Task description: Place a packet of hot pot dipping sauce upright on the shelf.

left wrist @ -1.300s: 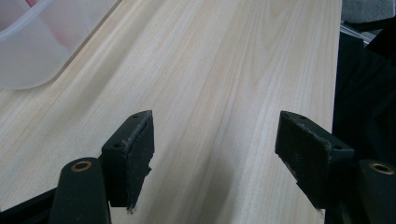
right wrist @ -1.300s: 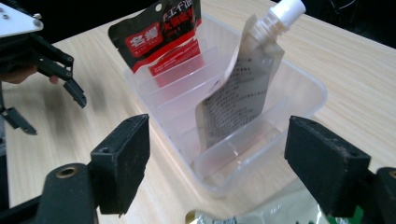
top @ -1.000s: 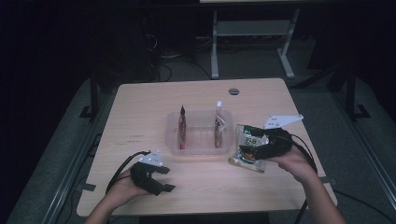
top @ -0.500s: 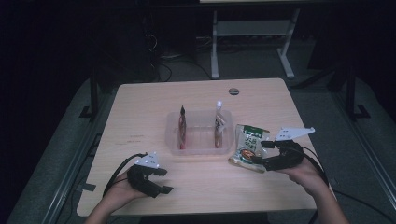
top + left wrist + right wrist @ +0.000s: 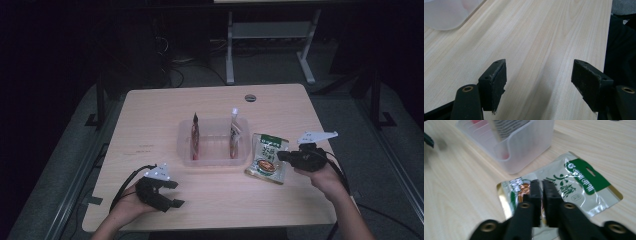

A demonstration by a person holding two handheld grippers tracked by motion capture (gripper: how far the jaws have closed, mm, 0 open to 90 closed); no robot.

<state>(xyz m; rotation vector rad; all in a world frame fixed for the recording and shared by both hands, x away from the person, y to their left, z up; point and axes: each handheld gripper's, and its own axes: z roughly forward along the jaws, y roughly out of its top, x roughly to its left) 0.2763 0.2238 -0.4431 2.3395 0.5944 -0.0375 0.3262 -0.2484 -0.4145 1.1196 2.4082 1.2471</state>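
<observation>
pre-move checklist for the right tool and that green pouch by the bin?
1. Right tool on the green food pouch: jaws closed together over it, but whether the film is pinched between them: cannot tell.
2. Pouch position: flat on the table, beside the clear plastic bin, outside it: ok.
3. Room in the bin: two sachets stand upright, one at each end, middle open: ok.
4. Left tool: jaws wide apart, nothing between them, low over bare wood: ok.
5. Path between pouch and bin: nothing between them in the high view: ok.
</observation>
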